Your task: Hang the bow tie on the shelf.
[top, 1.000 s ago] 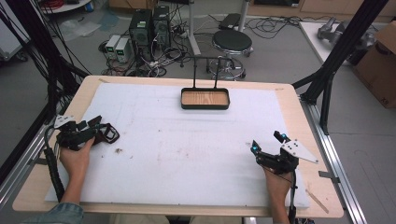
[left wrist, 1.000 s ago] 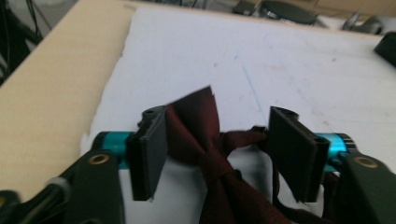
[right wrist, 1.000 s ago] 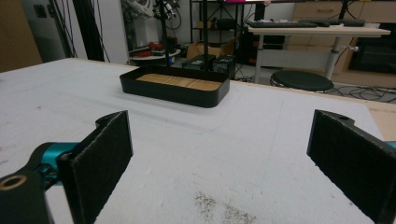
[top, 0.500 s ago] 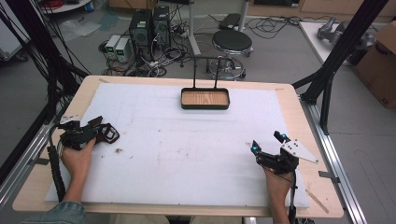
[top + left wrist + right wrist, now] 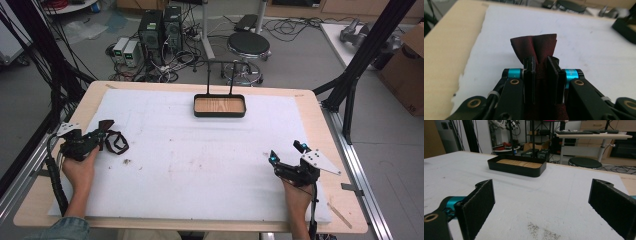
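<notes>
Left gripper view: left gripper (image 5: 543, 66) is clamping a dark red fabric strap (image 5: 534, 46), jaws having just closed; right gripper (image 5: 541, 202) is resting nearby, jaws apart.

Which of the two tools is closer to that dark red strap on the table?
Left. The left tool has just closed its jaws on the dark red strap and pinches it; the right tool sits open, far across the white mat.

Bright even light, soft shadows, blurred backgrounds
</notes>
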